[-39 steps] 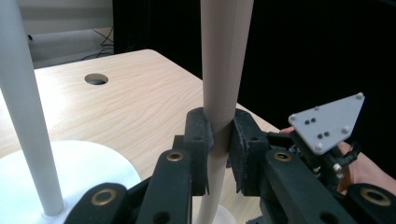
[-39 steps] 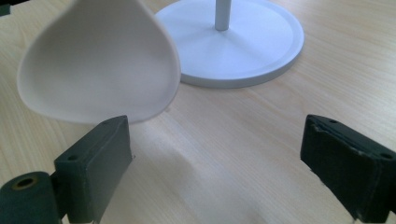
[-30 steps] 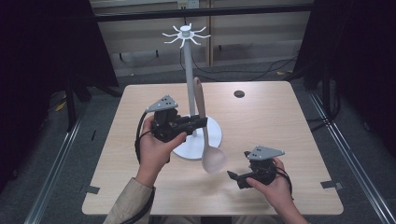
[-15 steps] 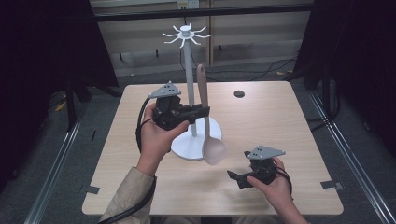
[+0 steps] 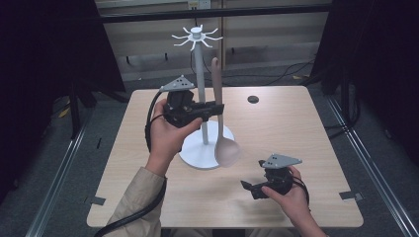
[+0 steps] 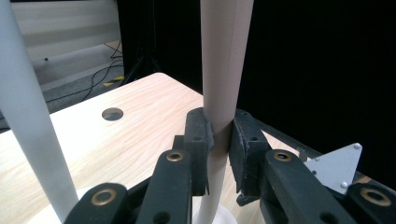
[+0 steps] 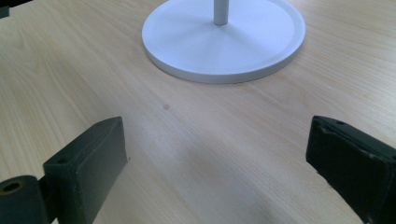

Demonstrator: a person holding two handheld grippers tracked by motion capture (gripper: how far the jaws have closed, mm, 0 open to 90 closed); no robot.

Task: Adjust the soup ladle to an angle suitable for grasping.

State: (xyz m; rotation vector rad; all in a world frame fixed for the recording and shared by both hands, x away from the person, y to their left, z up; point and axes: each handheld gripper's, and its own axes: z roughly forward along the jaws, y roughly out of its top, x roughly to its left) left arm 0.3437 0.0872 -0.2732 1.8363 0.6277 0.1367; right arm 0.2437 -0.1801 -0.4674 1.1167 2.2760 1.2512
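Wooden table. White hook stand at centre, round base flat on the wood. Beige spoon upright just beside the pole, bowl down, clear of the table. Left gripper: pads clamped on the spoon's handle mid-length. Right gripper: low near the table's front edge, jaws wide apart, nothing between.

Pale wood counter, round dark hole near far edge. Grey tape tabs at near corners. Black cables on grey floor behind. Metal rails along both sides. Dark curtains left and right.
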